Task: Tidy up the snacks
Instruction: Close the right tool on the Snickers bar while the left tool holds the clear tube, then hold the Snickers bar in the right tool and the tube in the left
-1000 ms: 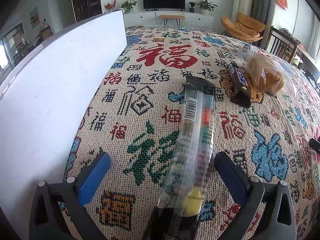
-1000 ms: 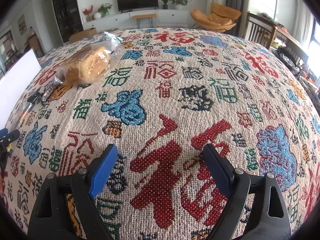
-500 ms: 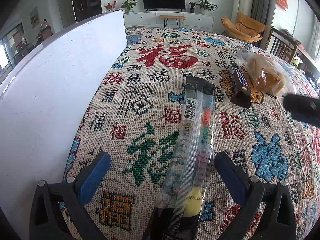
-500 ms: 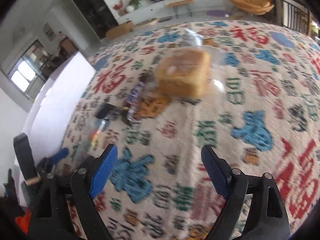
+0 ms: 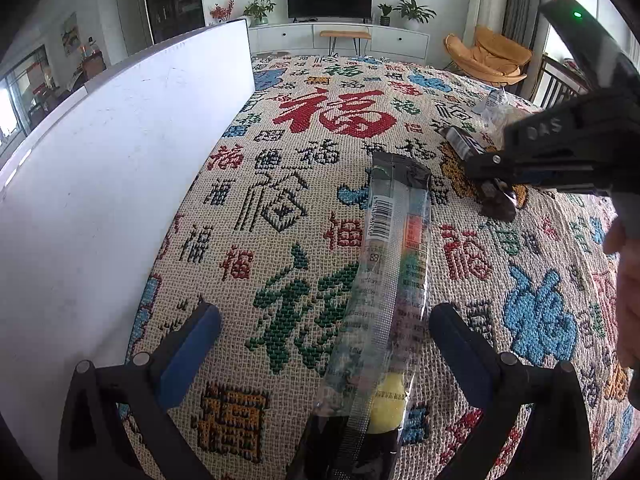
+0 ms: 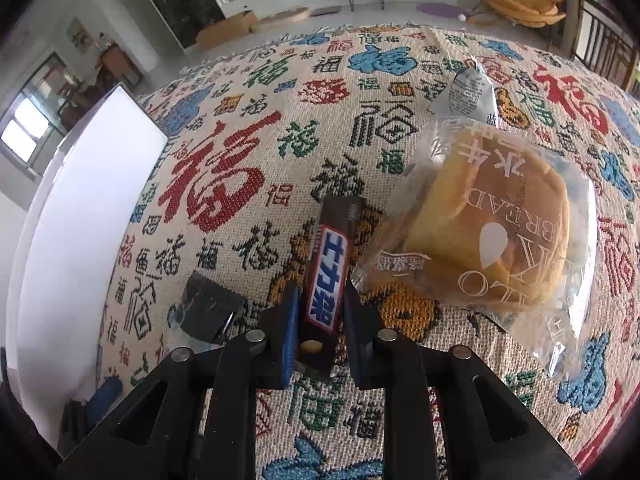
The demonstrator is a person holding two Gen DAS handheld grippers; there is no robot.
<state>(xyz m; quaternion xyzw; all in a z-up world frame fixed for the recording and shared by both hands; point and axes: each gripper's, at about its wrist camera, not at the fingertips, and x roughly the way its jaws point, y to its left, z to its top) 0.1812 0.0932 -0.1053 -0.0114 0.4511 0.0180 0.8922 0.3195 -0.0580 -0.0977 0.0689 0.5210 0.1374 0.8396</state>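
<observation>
My right gripper (image 6: 320,296) is shut on the near end of a brown Snickers bar (image 6: 330,268) that lies on the patterned cloth. It shows in the left wrist view (image 5: 496,192) over the bar (image 5: 460,140). A bagged bread bun (image 6: 492,224) lies just right of the bar. My left gripper (image 5: 324,328) is open, its fingers on either side of a long clear snack packet (image 5: 392,264) lying on the cloth. The packet's dark end also shows in the right wrist view (image 6: 208,304).
A tall white board (image 5: 100,184) stands along the left edge of the cloth-covered table (image 5: 280,208), close to my left finger. It also shows in the right wrist view (image 6: 80,232). Chairs and a TV cabinet stand beyond the table.
My right gripper swung left across the table to the Snickers bar and shut on it. My left gripper and the long packet have not moved.
</observation>
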